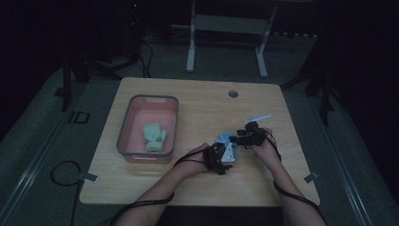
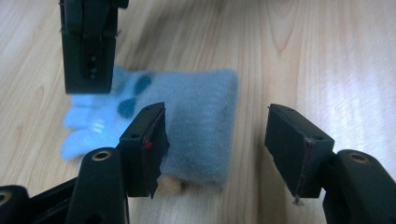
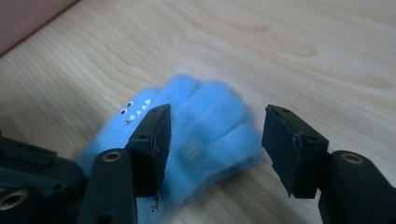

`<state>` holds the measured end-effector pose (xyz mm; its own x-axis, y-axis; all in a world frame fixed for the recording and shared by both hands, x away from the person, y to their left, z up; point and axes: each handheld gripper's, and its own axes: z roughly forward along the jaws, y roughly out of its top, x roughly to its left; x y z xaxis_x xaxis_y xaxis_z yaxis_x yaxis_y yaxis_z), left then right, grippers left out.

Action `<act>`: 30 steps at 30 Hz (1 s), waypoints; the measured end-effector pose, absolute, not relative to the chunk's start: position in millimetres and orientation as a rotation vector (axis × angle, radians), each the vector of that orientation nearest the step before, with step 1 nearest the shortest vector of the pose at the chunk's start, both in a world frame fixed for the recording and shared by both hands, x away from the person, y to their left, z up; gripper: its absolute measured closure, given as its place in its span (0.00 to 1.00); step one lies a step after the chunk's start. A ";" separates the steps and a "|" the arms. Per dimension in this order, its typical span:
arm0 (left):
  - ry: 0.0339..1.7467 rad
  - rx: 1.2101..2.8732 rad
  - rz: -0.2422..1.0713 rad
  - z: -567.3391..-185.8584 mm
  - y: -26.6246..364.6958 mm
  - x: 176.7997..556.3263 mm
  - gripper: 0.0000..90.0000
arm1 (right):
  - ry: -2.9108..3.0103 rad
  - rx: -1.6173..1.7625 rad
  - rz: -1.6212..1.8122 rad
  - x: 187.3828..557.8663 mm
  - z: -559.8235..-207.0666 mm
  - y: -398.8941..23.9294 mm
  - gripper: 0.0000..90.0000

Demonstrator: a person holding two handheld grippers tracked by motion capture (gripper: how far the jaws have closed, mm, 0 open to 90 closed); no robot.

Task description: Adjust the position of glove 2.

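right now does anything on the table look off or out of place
Nothing looks damaged or spilled. One green mitten lies in the pink bin, while a blue mitten lies flat on the wooden table between the left gripper and right gripper, both with jaws apart around it, not pressing it.

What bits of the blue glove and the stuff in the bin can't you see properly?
- Blue glove: cuff corner behind left gripper jaw, left gripper view.
- Fingertips blurred, right gripper view, between right gripper's open jaws.
- Green glove in bin: too small and dark for its pattern, high view.
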<state>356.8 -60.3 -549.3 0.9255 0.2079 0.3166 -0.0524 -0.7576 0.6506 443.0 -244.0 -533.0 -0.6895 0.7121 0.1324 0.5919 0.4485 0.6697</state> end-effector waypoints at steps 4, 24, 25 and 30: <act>0.107 2.397 0.494 -553.1 -62.8 357.4 0.47 | 2.537 1.148 1.036 442.8 -542.1 -239.0 0.44; 0.126 2.440 0.459 -547.0 -60.0 368.5 0.81 | 2.580 1.161 1.058 440.5 -548.0 -235.8 0.59; 0.127 2.441 0.453 -546.8 -59.4 368.8 0.82 | 2.591 1.158 1.059 440.8 -547.8 -234.9 0.63; 0.136 2.442 0.431 -546.2 -56.2 368.8 0.83 | 2.649 1.168 1.075 442.0 -547.4 -227.9 0.78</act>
<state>368.8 -56.2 -546.2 0.9407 0.2024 0.2721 -0.0099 -0.7856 0.6186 442.0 -227.9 -547.4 -0.7127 0.6669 0.2175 0.6298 0.4718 0.6170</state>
